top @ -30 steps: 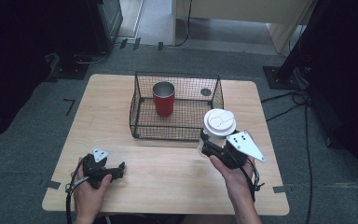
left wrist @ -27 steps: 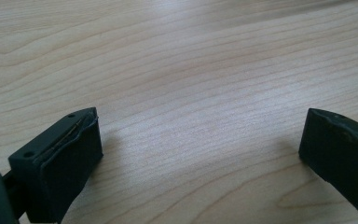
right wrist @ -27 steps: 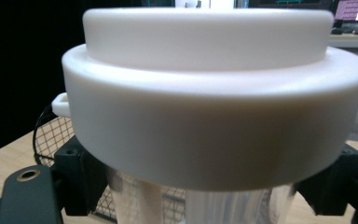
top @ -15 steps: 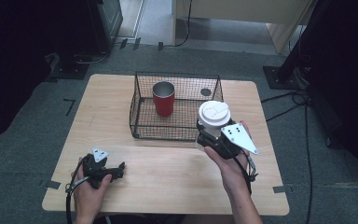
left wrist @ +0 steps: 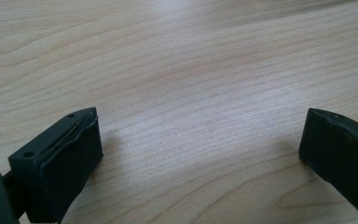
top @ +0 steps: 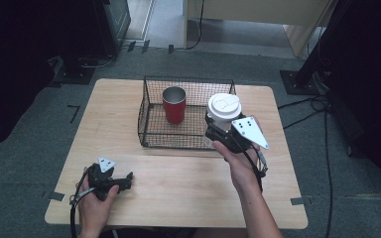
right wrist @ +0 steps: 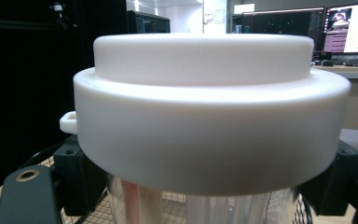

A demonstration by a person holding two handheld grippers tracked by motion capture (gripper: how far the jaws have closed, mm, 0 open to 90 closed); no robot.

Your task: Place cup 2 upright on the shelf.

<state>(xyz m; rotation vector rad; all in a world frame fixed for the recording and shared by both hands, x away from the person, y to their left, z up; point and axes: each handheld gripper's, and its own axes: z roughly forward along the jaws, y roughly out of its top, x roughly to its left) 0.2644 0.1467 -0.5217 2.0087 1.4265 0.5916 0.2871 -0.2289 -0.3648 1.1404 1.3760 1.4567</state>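
Now upright in the closed right tongs (top: 217, 130), lidded cup (top: 223, 111) at the basket's (top: 151, 126) right front corner, red cup (top: 174, 104) inside to its left; left tongs (top: 123, 181) open, empty, on bench (top: 188, 188).

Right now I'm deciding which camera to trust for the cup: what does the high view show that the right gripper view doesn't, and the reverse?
High view alone: the whole wooden table, the red tumbler standing inside the wire basket, and the left gripper resting near the table's front edge.
Right gripper view alone: monitors on a desk behind, and the cup's clear wall under the lid.
Both: the white-lidded cup clamped in the right gripper, over basket mesh.
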